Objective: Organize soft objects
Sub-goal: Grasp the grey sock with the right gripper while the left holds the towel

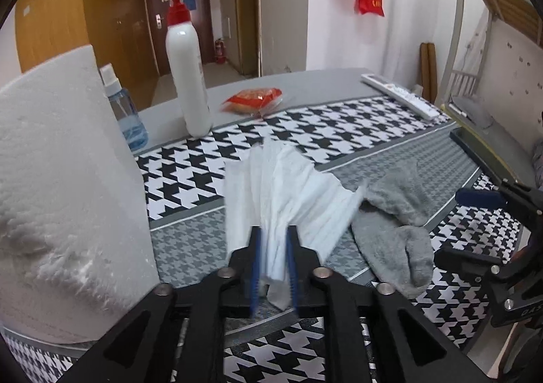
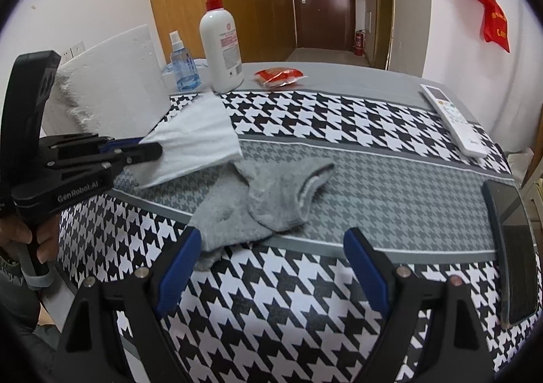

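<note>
My left gripper (image 1: 274,233) is shut on the near end of a white folded tissue (image 1: 288,193), which fans out ahead and overlaps two grey socks (image 1: 393,230). In the right wrist view the left gripper (image 2: 149,149) holds the white tissue (image 2: 197,142) just above the cloth at the left. The two grey socks (image 2: 264,203) lie crossed in the middle of the table. My right gripper (image 2: 271,240) is open and empty, its fingers just in front of the socks.
A houndstooth tablecloth (image 2: 339,125) covers the table. A white foam block (image 2: 115,84) stands at the left. At the back are a spray bottle (image 2: 183,67), a pump bottle (image 2: 222,43) and a red packet (image 2: 278,76). A remote (image 2: 451,118) and phone (image 2: 512,240) lie right.
</note>
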The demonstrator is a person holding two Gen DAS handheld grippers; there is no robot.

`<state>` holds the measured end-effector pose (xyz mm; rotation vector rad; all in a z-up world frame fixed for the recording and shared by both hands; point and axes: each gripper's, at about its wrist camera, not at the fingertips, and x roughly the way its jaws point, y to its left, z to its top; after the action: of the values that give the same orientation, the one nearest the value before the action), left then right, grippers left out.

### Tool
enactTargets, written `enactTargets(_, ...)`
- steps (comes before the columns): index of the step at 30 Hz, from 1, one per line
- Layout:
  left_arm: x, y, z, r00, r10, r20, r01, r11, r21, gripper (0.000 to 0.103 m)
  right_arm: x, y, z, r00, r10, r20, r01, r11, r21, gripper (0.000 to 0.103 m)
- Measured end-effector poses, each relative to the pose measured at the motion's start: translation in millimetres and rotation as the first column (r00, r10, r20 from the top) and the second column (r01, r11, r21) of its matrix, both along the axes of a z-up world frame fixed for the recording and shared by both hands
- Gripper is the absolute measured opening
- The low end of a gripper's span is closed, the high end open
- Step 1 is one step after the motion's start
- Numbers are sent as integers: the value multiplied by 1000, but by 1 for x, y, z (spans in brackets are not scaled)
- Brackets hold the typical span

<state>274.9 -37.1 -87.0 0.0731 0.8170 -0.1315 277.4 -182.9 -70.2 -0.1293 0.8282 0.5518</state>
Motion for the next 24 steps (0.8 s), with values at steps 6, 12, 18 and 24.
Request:
enactTargets(6,8,0,-7,1000,2,-22,-2,1000,24,55,9,7,-2,1000,17,2,-17,1000,-10,89)
enactTargets(12,16,0,-16,999,3,-53,-1,999,36,56,17,18,-6,1000,31,-5,-31,999,-21,89)
enactTargets(18,19,0,-21,997,-7,-78,9,1000,29,56,20,26,-7,999,43,-6,-44,998,-39,89)
enactTargets(24,18,-1,-23,996,-33,-81,34,999,7,48,22,34,-7,999,55,1,-54,997,-59,89)
